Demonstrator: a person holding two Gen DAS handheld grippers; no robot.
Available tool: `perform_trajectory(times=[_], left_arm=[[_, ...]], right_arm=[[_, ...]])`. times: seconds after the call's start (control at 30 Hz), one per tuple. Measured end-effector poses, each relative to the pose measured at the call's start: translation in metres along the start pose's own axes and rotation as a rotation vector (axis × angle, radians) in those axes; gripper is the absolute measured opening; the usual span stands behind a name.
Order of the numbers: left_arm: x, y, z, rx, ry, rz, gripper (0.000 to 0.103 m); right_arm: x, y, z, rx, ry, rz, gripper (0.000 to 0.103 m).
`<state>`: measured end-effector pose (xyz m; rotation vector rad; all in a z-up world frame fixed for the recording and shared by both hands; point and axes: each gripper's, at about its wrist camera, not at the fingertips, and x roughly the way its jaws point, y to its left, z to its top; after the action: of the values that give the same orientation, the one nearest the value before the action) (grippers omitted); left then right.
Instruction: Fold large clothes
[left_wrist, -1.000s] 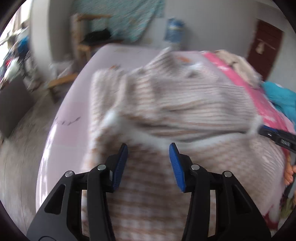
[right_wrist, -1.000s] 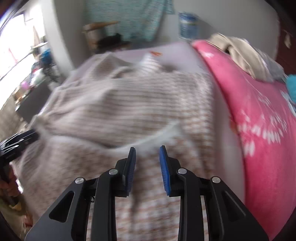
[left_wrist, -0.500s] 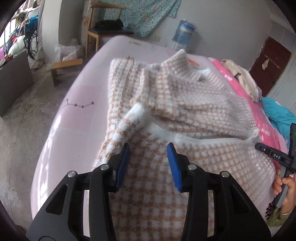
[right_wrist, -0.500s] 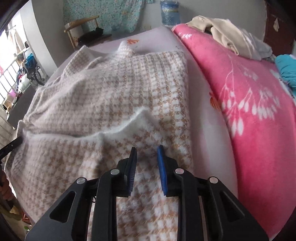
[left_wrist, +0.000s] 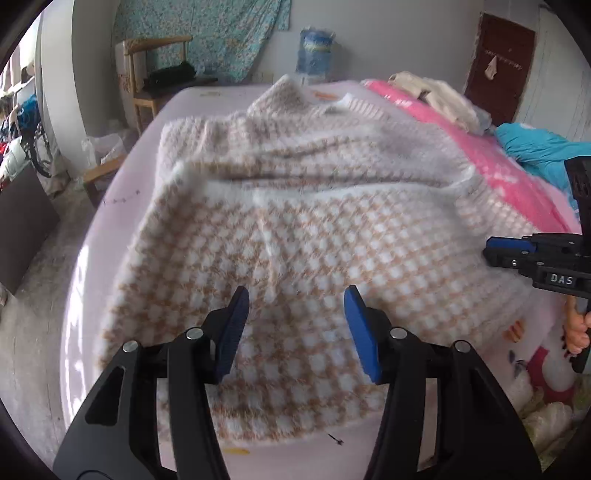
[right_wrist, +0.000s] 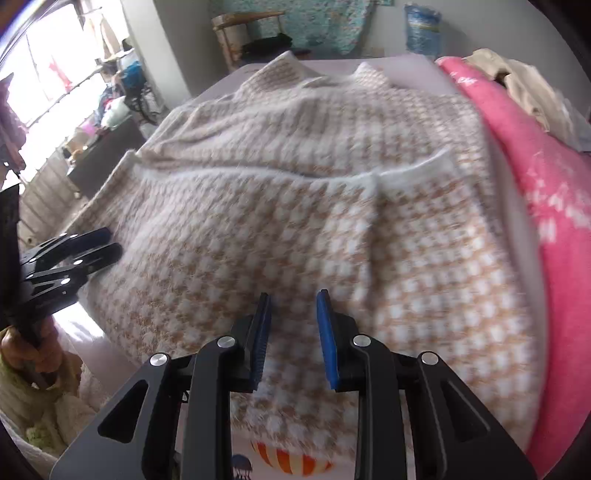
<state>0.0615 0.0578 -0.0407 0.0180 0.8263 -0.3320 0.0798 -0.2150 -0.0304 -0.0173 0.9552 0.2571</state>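
Your sweater lies spread on the pale pink bed, its lower part folded up over the body so the white hem runs across the middle, collar at the far end. Your left gripper hangs above the near checked panel; its jaws have just been opening, blue pads well apart, no cloth between them. Your right gripper sits over the near edge too, fingers a narrow gap apart, gripping nothing. Pink blanket lies just beside the sweater on its right. Wooden chair stands beyond the bed.
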Motion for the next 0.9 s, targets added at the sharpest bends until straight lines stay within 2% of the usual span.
perform_trajectory(times=[0.1, 0.17, 0.2, 0.27, 0.3, 0.4, 0.47, 0.57, 0.63, 0.67, 0.77, 0.9], left_arm=[[-0.02, -0.015, -0.001, 0.037, -0.036, -0.09, 0.052], [-0.019, -0.029, -0.007, 0.067, -0.02, -0.122, 0.053], [-0.012, -0.035, -0.011, 0.076, 0.001, -0.121, 0.053], [0.007, -0.046, -0.021, 0.091, 0.049, -0.065, 0.055], [0.014, -0.047, -0.025, 0.091, 0.055, -0.052, 0.057], [0.006, -0.042, -0.021, 0.055, 0.046, -0.066, 0.057], [-0.005, -0.042, -0.019, 0.065, 0.01, -0.065, 0.056], [-0.009, -0.043, -0.022, 0.087, 0.001, -0.075, 0.056], [0.007, -0.044, -0.028, 0.086, 0.044, -0.051, 0.058], [0.01, -0.042, -0.032, 0.074, 0.032, -0.056, 0.058], [0.004, -0.04, -0.027, 0.062, 0.035, -0.06, 0.058], [-0.019, -0.029, -0.023, 0.054, -0.036, -0.027, 0.058]], right_arm=[[-0.025, 0.022, -0.005, -0.097, -0.064, 0.057, 0.025], [-0.024, 0.036, -0.01, -0.132, -0.064, 0.091, 0.025], [-0.015, 0.044, -0.015, -0.16, -0.045, 0.089, 0.025], [0.008, 0.054, -0.026, -0.19, 0.006, 0.037, 0.025], [0.011, 0.055, -0.031, -0.192, -0.017, 0.031, 0.025], [-0.003, 0.055, -0.026, -0.177, 0.003, 0.027, 0.025], [-0.015, 0.061, -0.023, -0.212, -0.028, 0.025, 0.025], [-0.03, 0.073, -0.029, -0.257, -0.076, 0.096, 0.025], [-0.008, 0.08, -0.037, -0.273, -0.021, 0.099, 0.025], [0.006, 0.079, -0.043, -0.267, -0.008, 0.09, 0.025], [-0.003, 0.078, -0.04, -0.238, -0.002, 0.122, 0.023], [-0.025, 0.085, -0.026, -0.255, -0.078, 0.153, 0.02]])
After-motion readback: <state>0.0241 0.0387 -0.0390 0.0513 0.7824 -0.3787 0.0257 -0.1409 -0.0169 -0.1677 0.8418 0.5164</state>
